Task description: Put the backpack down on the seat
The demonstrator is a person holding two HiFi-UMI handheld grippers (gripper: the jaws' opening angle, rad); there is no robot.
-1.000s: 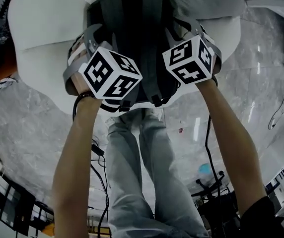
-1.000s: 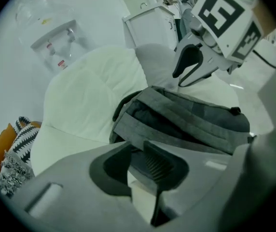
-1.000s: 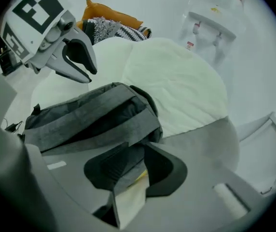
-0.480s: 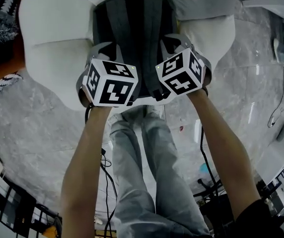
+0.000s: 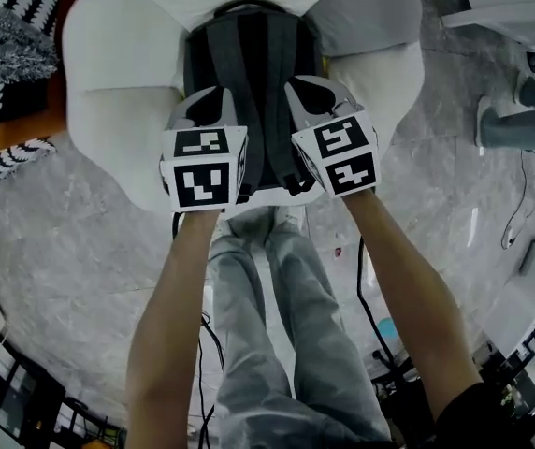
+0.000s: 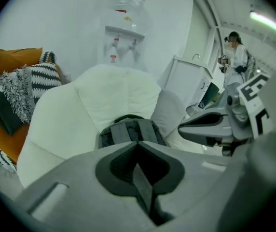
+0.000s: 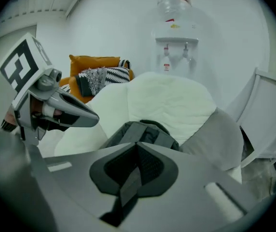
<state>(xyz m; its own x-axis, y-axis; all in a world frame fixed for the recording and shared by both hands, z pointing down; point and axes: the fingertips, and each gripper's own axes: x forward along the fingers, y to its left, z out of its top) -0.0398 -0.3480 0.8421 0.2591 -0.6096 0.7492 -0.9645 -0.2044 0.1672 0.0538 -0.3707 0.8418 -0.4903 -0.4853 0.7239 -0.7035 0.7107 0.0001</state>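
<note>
pale grey marble floor (image 5: pixel 62 251) all round. a white wall (image 6: pixel 56 18) stands far, with a water dispenser (image 7: pixel 176 37) against it. far left, an orange cushion (image 6: pixel 7 62) under a black-and-white striped throw (image 6: pixel 27 81); right, a white cabinet (image 6: pixel 186 76).

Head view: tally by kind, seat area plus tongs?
White padded seat: 1
Dark grey fabric backpack: 1
Pale grey cushion: 1
Tongs, each shut on a backpack strap: 2 (left tongs, right tongs)
Total: 5
</note>
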